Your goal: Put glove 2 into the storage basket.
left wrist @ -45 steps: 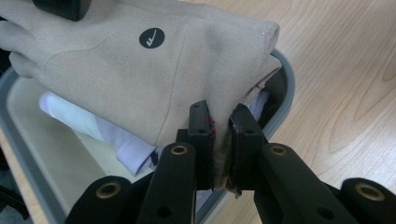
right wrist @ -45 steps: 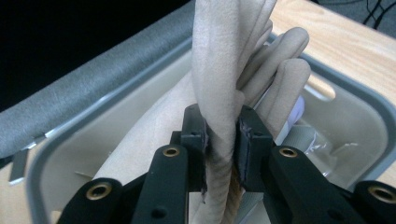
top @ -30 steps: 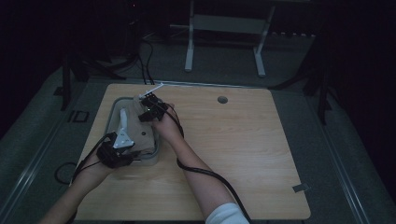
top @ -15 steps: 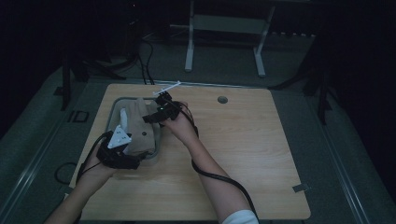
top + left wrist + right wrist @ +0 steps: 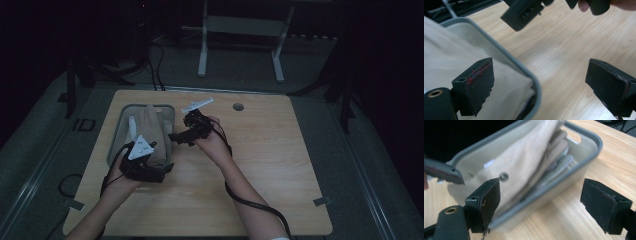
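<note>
Both grippers have drawn back from the folded beige cloth (image 5: 150, 131) since the earlier frame, jaws just opening, nothing between them.

High view: cloth sits packed in the grey bin (image 5: 120, 126) at the table's (image 5: 280, 170) left side, standing proud of the rim. Left gripper (image 5: 161, 169) hovers at the bin's near corner; right gripper (image 5: 172, 136) just beside its right wall, apart from it.

Left gripper view: jaws spread wide, one over the cloth (image 5: 446, 65), the other over bare wood; bin rim (image 5: 524, 72) runs between.

Right gripper view: jaws wide, empty; bin (image 5: 584, 137) ahead, cloth (image 5: 524, 165) leaning on edge, folds and a small button showing.

Judgement: light, soft, limp; it will sag and unfold if pinched by one layer. Best taken across the thick folded edge, both grippers sharing it.
</note>
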